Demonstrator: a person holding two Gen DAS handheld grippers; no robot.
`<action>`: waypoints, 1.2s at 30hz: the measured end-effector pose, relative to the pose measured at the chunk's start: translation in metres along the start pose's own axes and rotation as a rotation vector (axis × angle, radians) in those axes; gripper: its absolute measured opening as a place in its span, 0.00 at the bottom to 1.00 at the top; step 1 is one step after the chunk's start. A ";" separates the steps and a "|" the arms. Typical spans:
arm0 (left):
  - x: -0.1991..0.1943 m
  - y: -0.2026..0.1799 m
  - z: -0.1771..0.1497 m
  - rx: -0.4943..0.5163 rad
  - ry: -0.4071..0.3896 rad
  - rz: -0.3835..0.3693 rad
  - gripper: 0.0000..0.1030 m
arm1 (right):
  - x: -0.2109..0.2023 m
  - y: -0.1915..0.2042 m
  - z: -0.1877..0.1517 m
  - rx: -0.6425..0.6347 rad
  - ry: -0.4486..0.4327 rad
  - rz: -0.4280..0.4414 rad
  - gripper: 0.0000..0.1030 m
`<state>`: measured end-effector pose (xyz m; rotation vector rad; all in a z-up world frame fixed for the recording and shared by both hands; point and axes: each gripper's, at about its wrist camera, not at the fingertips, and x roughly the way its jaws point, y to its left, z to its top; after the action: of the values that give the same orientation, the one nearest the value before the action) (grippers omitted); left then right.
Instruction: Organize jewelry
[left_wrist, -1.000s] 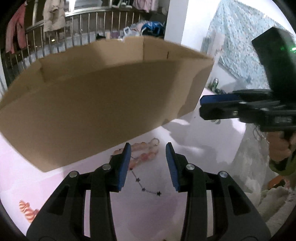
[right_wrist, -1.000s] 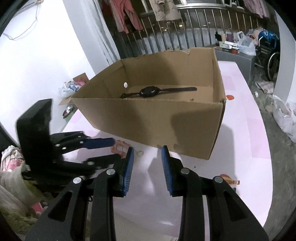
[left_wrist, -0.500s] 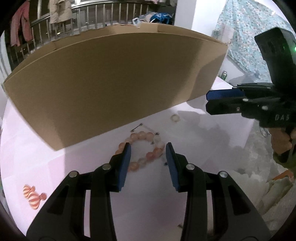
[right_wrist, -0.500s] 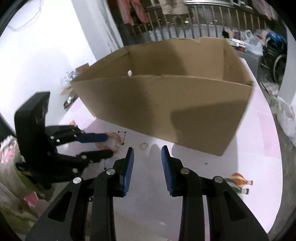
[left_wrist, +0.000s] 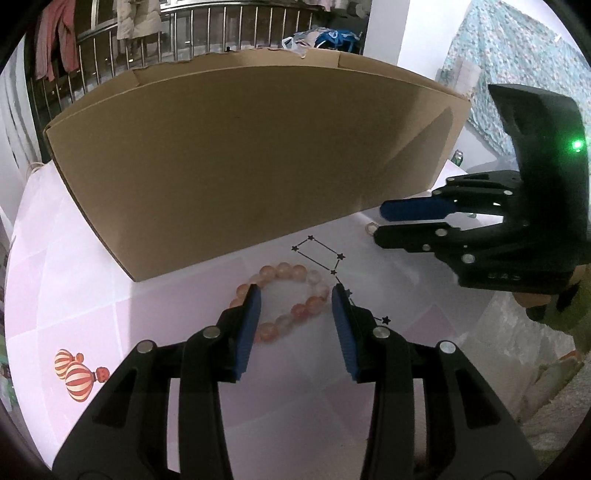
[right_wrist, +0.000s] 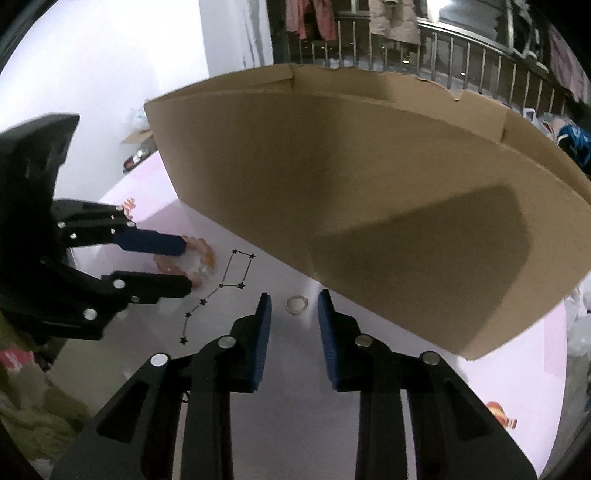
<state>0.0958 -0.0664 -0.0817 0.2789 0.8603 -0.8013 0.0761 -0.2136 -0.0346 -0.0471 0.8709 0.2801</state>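
Note:
A bracelet of pink and orange beads (left_wrist: 295, 314) lies on the pink tablecloth (left_wrist: 74, 280) just in front of a big cardboard box (left_wrist: 240, 155). My left gripper (left_wrist: 295, 297) is open and straddles it, the left pad over its beads; I see no squeeze. In the right wrist view the left gripper (right_wrist: 186, 264) frames the bracelet (right_wrist: 205, 256). A small pale ring (right_wrist: 296, 305) lies flat between the tips of my right gripper (right_wrist: 294, 300), whose jaws are closing without touching it. In the left wrist view the right gripper (left_wrist: 382, 221) hovers by the ring (left_wrist: 370, 229).
The box wall rises close behind both pieces, its inside hidden. A thin black line of stars (right_wrist: 236, 273) runs across the cloth between bracelet and ring. Balloon prints (left_wrist: 75, 373) mark the cloth. A hand and green sleeve (left_wrist: 554, 306) hold the right gripper. Railings and hanging clothes stand behind.
Both grippers came down toward the table. The left one now straddles the bracelet. The right one rolled, sank onto the ring and narrowed its jaws. The box's inside has dropped from view.

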 end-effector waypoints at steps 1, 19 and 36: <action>0.000 0.000 0.000 0.002 0.000 0.001 0.37 | -0.001 0.002 0.000 -0.006 -0.003 0.000 0.21; 0.002 -0.006 0.000 0.027 0.001 0.035 0.37 | -0.004 -0.009 0.000 0.030 0.000 0.016 0.10; 0.000 -0.009 0.000 0.063 0.013 0.087 0.37 | -0.018 -0.011 -0.009 0.073 0.022 0.011 0.12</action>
<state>0.0894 -0.0728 -0.0805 0.3754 0.8306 -0.7468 0.0610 -0.2299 -0.0273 0.0226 0.9026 0.2581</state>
